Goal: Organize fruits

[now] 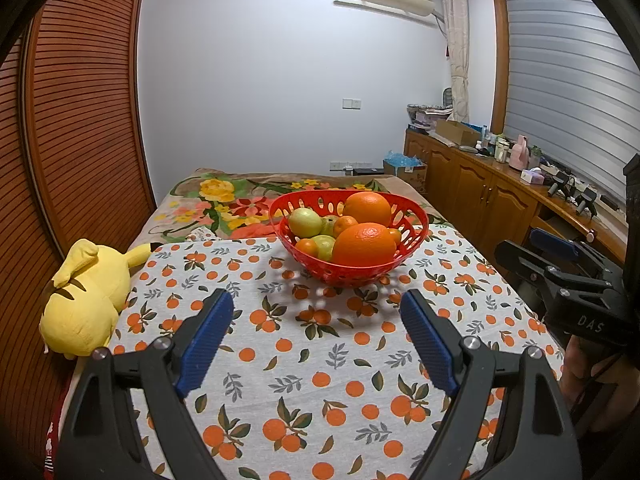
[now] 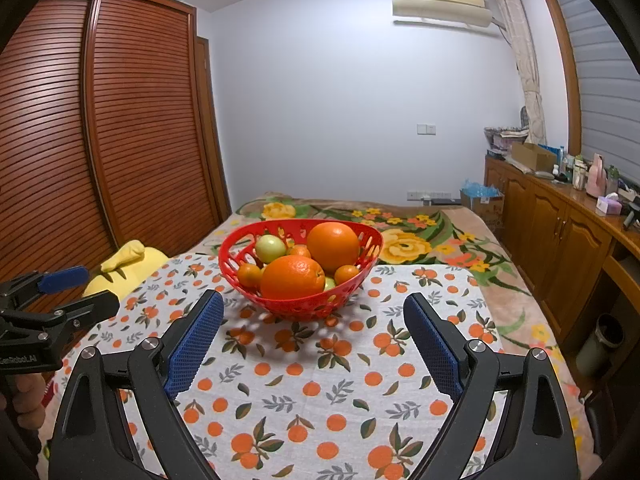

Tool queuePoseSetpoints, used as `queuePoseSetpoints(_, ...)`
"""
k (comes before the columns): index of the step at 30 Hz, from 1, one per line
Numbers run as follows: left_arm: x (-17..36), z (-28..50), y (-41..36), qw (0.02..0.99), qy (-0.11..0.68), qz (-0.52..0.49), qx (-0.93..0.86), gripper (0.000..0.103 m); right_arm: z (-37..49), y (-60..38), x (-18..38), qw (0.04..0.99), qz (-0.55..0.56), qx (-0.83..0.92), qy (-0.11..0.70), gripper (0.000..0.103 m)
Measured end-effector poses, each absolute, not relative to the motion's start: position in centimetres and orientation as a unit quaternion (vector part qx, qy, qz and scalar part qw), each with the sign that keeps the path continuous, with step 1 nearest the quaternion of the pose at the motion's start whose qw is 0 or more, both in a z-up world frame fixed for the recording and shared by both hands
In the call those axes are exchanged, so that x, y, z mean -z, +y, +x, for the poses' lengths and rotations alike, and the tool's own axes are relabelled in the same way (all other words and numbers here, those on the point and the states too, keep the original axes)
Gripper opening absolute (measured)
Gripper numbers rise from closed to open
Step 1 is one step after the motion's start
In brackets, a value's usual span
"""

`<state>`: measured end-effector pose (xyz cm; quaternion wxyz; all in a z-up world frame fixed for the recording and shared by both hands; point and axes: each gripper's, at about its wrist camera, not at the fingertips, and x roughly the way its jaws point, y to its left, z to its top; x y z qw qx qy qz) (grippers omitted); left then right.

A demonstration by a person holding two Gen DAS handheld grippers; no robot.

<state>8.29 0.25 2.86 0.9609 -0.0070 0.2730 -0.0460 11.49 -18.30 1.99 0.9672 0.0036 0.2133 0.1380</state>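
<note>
A red plastic basket [image 1: 348, 268] stands on a cotton-like cloth [image 1: 288, 360] printed with small oranges and grey-green leaves; the cloth lies flat over a bed, and behind it a plush blanket [image 1: 224, 200] with big yellow and red flowers shows. The basket is an oval bowl with a smooth rim and a wall pierced by drop-shaped holes. In the left wrist view its long axis runs roughly from left to right, a little turned, and its pointed end is toward the right. Inside it lie two large oranges [image 1: 366, 244] with dimpled, shiny peel, several small tangerines [image 1: 307, 247] and a few smooth yellow-green apples [image 1: 305, 222]; the fruits are round, so no clear direction can be told for them. The left tongs [image 1: 316, 312] are held over the cloth just before the basket, with the jaws wide apart and nothing between them; their pads [image 1: 208, 336] are blue with a fine ribbed texture, on matte black arms. The right tongs [image 2: 312, 316] are also open and empty, near the front of the basket but not touching it. A soft yellow plush toy [image 1: 86, 304] lies at the left edge of the bed, beside a wardrobe [image 1: 80, 120] of brown wooden slats. A wooden cabinet [image 1: 480, 192] stands along the right wall.
</note>
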Motion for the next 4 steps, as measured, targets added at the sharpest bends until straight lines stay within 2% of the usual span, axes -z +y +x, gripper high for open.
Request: queuePoseSetpoints(4, -2.86, 8.28, 0.29, 0.961, 0.273, -0.008, 0.046, 0.086, 11.50, -18.32, -1.98, 0.967, 0.003, -0.138, 0.213, 0.093)
